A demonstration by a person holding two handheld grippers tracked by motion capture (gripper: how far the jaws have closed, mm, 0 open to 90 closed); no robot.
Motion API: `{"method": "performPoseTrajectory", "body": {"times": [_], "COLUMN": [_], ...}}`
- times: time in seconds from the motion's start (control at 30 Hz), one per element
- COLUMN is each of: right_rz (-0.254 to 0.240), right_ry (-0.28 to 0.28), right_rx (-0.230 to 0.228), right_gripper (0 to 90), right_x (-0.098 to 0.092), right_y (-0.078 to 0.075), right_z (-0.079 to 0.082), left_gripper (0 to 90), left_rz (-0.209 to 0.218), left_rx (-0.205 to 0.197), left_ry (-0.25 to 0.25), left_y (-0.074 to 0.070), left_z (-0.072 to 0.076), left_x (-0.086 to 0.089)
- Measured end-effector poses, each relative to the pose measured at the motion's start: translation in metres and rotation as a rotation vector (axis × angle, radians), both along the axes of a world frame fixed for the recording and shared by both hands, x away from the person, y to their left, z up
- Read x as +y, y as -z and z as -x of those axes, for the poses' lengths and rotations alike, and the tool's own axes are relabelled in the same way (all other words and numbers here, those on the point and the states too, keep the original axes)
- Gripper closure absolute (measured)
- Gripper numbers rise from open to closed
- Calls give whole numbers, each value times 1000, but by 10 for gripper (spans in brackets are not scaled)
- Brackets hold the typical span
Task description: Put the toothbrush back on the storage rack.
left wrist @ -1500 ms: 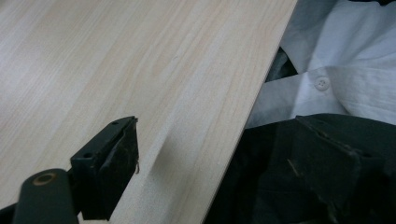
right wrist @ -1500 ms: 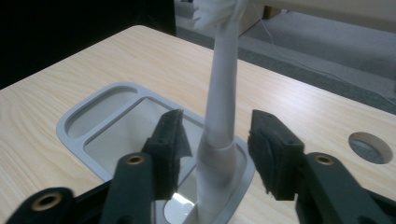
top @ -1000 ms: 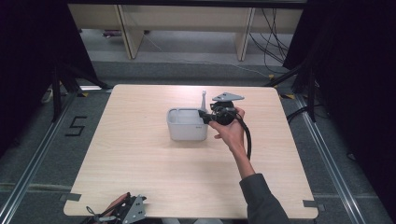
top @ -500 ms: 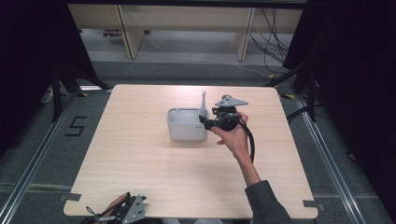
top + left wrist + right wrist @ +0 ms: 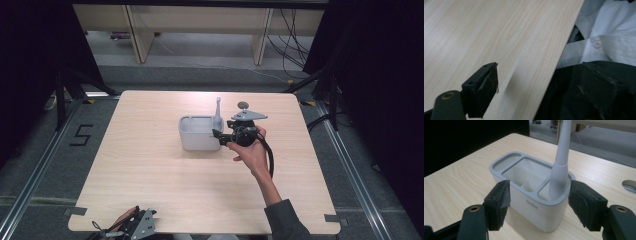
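Reading order: left to right across the high view, every place referred to the organiser.

Left gripper [image 5: 131, 227]: at the near table edge, well left of and nearer the person than the organiser. In the left gripper view [image 5: 536, 95] its two black pads stand wide apart with nothing between them; one pad hangs over the wood, the other over the person's dark and white clothing beyond the edge.

Table [image 5: 150, 165]: pale wood-grain top; the organiser stands near the middle of its far half.

Organiser [image 5: 200, 133]: white box with a grey rim, upright, divided into several compartments. In the right gripper view [image 5: 531, 195] the compartment nearest the right-hand pad holds the brush.

Brush [image 5: 218, 106]: pale grey handle standing upright in the organiser's right-end compartment, rising above the rim [image 5: 560, 165].

Right gripper [image 5: 222, 137]: just right of the organiser, pointing at its right end. Its jaws have just been opening; the pads flank the organiser's end [image 5: 539, 206] with a visible gap each side, gripping nothing.
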State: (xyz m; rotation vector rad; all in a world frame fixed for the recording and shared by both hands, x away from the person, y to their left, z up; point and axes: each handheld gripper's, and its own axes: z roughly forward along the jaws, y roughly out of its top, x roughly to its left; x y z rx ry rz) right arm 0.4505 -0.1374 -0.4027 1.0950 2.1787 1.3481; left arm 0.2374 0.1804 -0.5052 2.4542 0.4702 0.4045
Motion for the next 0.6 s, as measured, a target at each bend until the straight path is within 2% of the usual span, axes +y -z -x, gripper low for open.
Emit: {"method": "performPoseTrajectory", "body": {"times": [0.1,0.17,0.2,0.3,0.43,0.47,0.5,0.53,0.57,0.6], "right_rz": [7,7,19,2,0,-9,0,-9,3,-5], "right_ry": [-10,-3,-15,-17,-17,-3,-9,7,-13,-8], "right_rx": [-19,-3,-18,2,-8,19,8,24,7,10], "right_gripper": [329,326,325,323,318,318,317,314,314,314], "right_x": [-1,-1,-3,-5,-13,-14,-16,-16,-19,-19], "right_y": [0,1,1,1,2,1,1,2,2,3], "right_z": [1,4,3,7,10,13,13,15,14,16], "left_gripper": [153,153,153,153,153,153,153,153,153,153], "left_rz": [-3,-2,-4,-1,-4,-4,-5,-4,-3,-2], "left_rx": [-1,-3,-4,-1,-1,-2,-2,-1,0,2], "left_ry": [1,0,3,2,4,3,3,2,3,1], "left_y": [0,0,-1,0,0,0,0,0,0,0], "left_z": [0,1,1,1,1,1,1,1,1,1], "left_x": [0,0,0,0,0,0,0,0,0,-1]}}
